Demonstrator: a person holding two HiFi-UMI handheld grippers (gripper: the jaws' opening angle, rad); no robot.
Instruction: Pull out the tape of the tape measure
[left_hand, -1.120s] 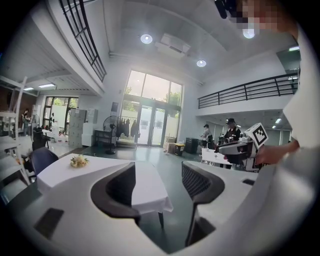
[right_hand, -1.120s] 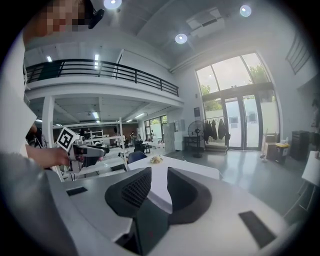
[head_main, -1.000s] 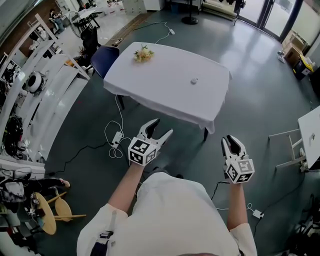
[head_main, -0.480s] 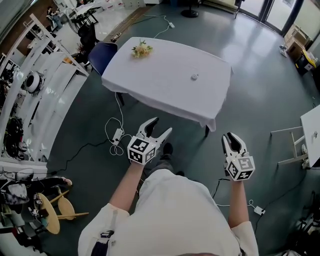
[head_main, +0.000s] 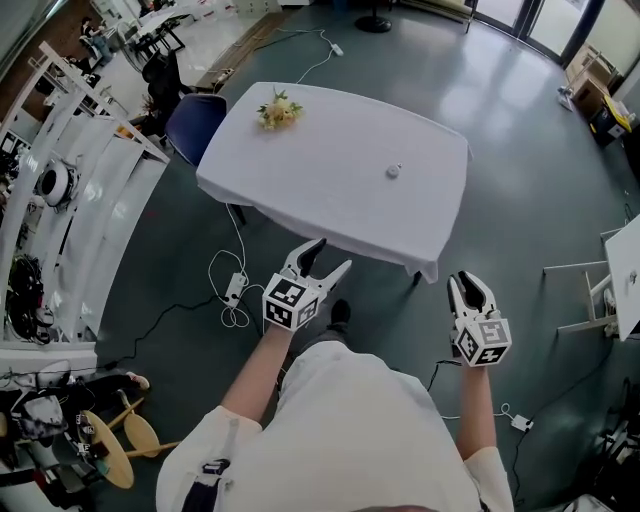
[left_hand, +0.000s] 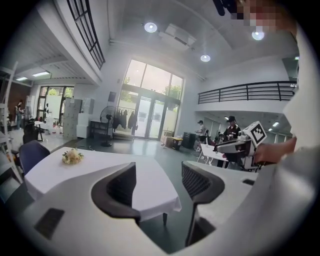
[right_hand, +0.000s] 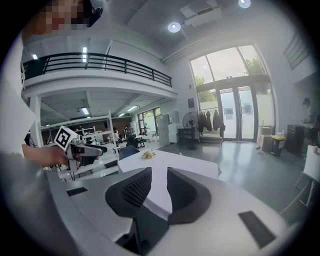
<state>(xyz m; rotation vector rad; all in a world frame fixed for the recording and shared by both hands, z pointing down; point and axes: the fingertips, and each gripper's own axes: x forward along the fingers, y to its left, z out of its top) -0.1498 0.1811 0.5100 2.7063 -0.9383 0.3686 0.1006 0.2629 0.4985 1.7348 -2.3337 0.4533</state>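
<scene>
A person stands short of a white-clothed bench (head_main: 300, 170), both forearms stretched ahead of the body and aimed toward it. The left tongs (head_main: 332, 254) gape wide and the right tongs (head_main: 467, 282) are narrowly parted. Both are empty, apparently readied for a reach. A small round white object, likely the tape measure (head_main: 393, 171), lies untouched mid-bench, well apart from a flower bunch (head_main: 278, 110).
</scene>
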